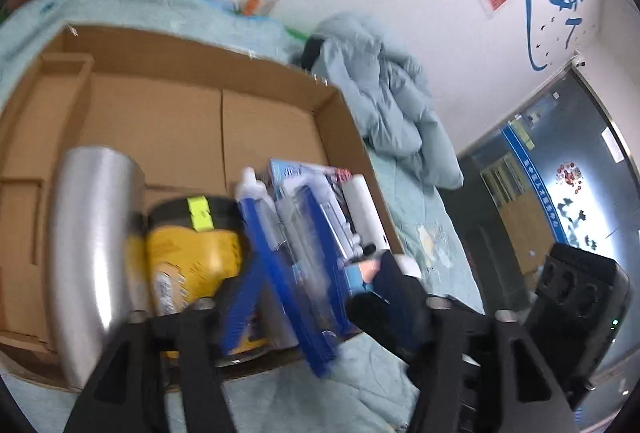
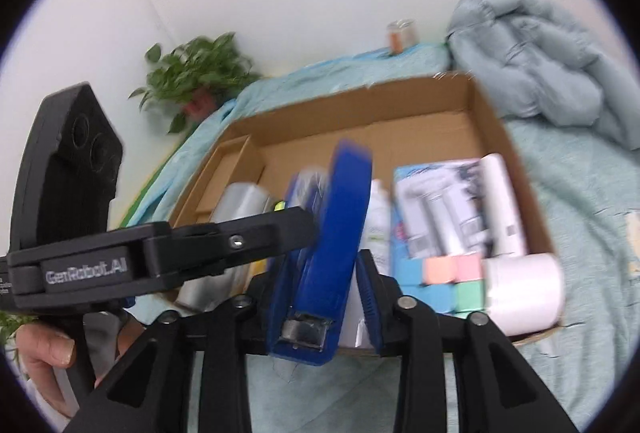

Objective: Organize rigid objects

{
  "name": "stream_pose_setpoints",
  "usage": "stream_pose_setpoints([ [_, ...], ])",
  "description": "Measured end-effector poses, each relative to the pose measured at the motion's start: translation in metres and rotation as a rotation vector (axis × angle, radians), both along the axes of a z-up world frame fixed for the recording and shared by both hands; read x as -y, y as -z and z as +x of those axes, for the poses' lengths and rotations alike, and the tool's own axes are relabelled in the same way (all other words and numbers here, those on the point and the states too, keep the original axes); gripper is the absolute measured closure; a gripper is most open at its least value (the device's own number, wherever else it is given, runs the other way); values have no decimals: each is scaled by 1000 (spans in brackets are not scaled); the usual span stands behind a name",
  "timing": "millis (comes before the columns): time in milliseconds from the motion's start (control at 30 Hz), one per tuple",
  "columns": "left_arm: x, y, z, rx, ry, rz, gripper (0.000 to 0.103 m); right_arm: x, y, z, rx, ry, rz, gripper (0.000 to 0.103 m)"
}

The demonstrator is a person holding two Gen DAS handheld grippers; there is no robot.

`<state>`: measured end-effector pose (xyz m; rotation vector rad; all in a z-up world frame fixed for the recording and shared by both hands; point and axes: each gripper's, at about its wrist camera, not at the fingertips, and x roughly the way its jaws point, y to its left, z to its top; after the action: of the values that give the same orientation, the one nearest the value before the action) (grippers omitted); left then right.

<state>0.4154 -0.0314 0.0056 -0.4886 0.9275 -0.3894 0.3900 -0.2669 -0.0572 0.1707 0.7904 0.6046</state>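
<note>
In cardboard box [image 2: 500, 137], blue stapler [image 2: 332, 233] btwn open right hand-held gripper [image 2: 316, 297]

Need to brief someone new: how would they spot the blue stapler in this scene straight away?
Find the open cardboard box on the pale blue bedspread. At its near edge, between the yellow jar and the white bottles, the blue stapler stands on end. It is the only deep blue item, with a metal mouth at its lower end.

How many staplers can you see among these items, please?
1: the blue stapler stands on end at the near edge of the cardboard box, between the fingers of the right tool. Others could be hidden behind the packed items.
</note>
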Motion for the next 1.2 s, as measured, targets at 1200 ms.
stream_pose_setpoints([
  [1200, -11, 8, -185, 242, -334, 542, 1, -2, 33, -117, 196, 148, -301, 16],
])
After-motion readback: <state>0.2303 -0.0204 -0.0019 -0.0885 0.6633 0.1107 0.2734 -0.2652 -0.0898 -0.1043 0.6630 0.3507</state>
